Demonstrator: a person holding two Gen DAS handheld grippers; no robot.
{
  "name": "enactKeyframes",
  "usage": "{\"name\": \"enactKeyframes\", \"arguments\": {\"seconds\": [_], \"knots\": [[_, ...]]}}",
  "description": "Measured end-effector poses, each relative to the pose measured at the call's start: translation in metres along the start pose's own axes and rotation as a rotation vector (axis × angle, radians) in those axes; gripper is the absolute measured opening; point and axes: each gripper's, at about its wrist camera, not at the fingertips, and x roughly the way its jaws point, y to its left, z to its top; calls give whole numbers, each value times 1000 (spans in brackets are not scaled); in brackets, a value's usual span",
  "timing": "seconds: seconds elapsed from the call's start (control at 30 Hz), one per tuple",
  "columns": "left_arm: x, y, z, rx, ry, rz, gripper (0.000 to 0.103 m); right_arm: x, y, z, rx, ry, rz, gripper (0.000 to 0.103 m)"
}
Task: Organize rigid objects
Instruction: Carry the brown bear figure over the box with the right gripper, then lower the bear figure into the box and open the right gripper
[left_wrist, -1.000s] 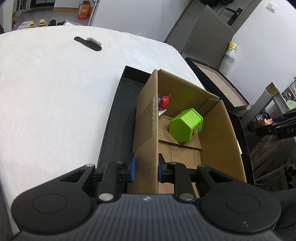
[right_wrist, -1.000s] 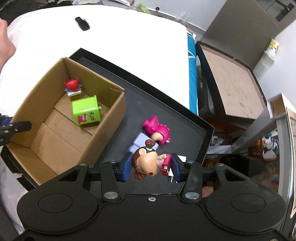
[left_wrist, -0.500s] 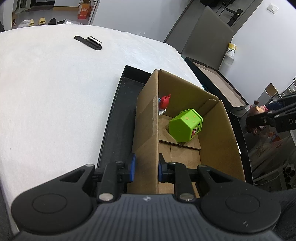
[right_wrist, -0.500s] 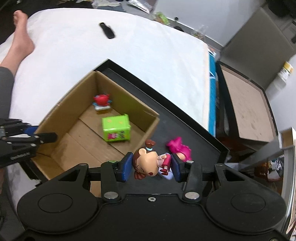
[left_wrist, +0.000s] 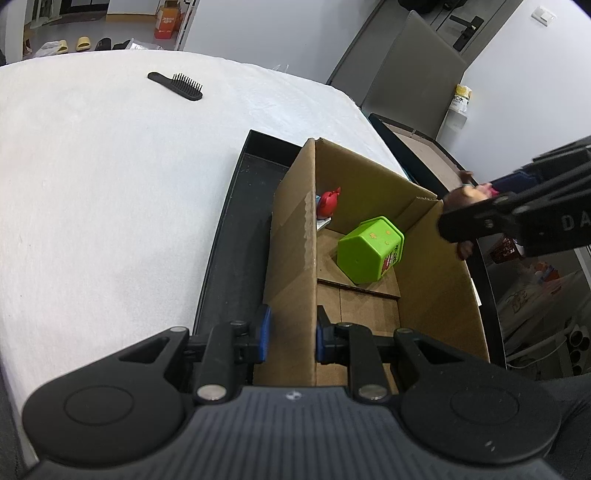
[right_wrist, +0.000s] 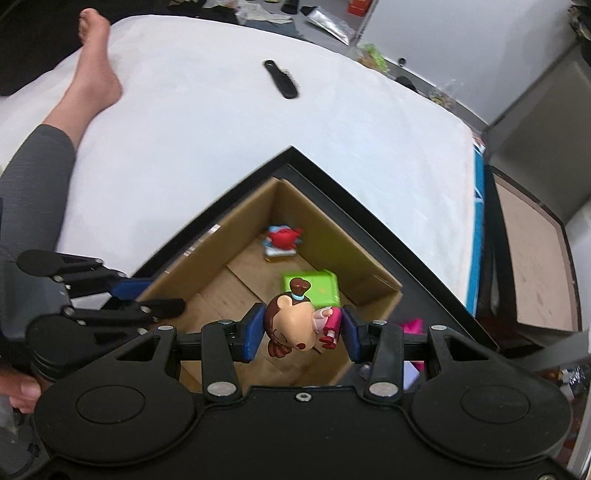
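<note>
right tongs (right_wrist: 302, 334) pinching a doll (right_wrist: 295, 325) over the box (right_wrist: 236, 236); green cube (right_wrist: 314, 288) and red toy (right_wrist: 282, 240) just ahead inside. left tongs (left_wrist: 291, 334) clamp the box wall. brush (right_wrist: 280, 79) far ahead on the white bed (right_wrist: 203, 129).

Likely home bedroom: white bed (left_wrist: 110, 177), hairbrush (left_wrist: 176, 85), slippers (left_wrist: 83, 43).

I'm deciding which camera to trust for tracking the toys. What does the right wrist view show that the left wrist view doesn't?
Only the right wrist view shows the big-headed brown-haired doll whole, clamped in the right gripper, a pink toy outside the box, and a bare foot. Only the left wrist view shows the left gripper pinching the cardboard box wall close up. Both show the green hexagonal container, red figurine and black hairbrush.
</note>
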Motion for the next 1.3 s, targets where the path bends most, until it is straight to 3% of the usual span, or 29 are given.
{"name": "enactKeyframes", "arguments": {"seconds": [0.77,1.3], "knots": [[1,2,1,-10,8,-10,21,58,28,13,15,19,58,43],[2,2,-1,-8,7,-12,21,37,11,5,47,-27,62,48]]}}
